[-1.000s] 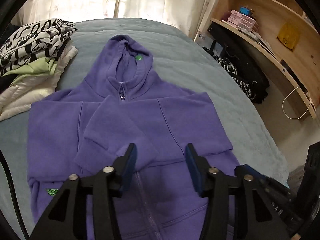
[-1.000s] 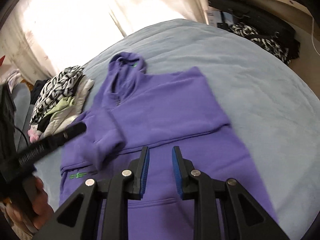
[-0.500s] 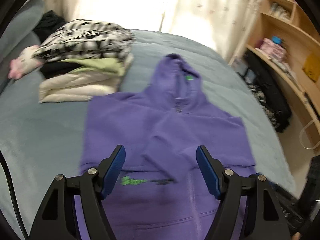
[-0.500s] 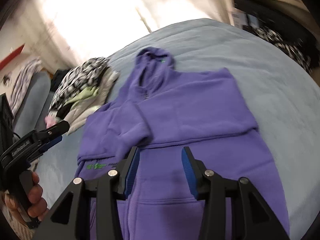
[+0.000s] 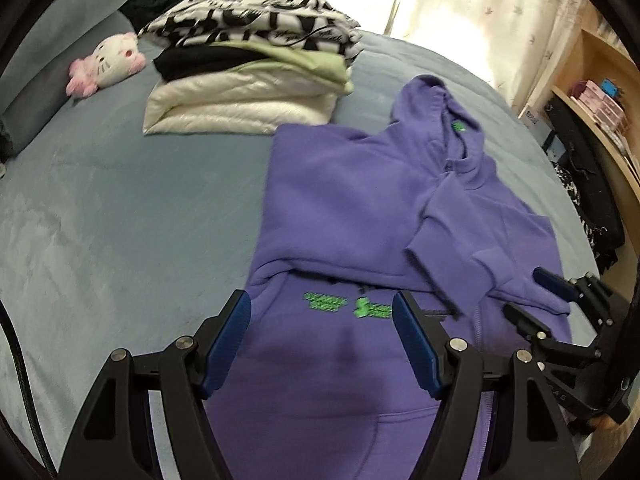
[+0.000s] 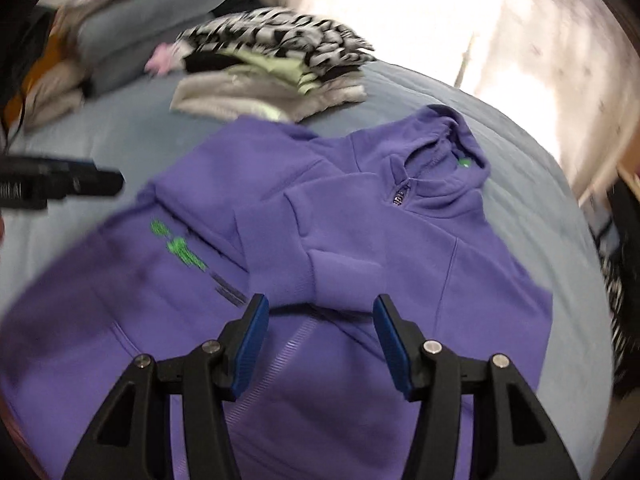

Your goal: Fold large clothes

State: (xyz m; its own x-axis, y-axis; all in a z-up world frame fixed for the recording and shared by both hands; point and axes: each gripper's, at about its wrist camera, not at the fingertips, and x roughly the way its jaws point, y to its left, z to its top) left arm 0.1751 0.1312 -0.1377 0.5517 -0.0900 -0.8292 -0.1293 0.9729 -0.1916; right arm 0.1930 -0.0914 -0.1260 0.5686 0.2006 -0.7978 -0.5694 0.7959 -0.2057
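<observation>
Purple hoodie flat on bed; both grippers' jaws apart, right's just widening, nothing between.

A purple hoodie with green lettering is spread on a grey-blue bed. The stack of folded clothes is topped by a black-and-white patterned piece, with black, pale green and cream layers beneath. A pink-and-white plush toy is seen beside it, and blue pads are carried on black fingers.
</observation>
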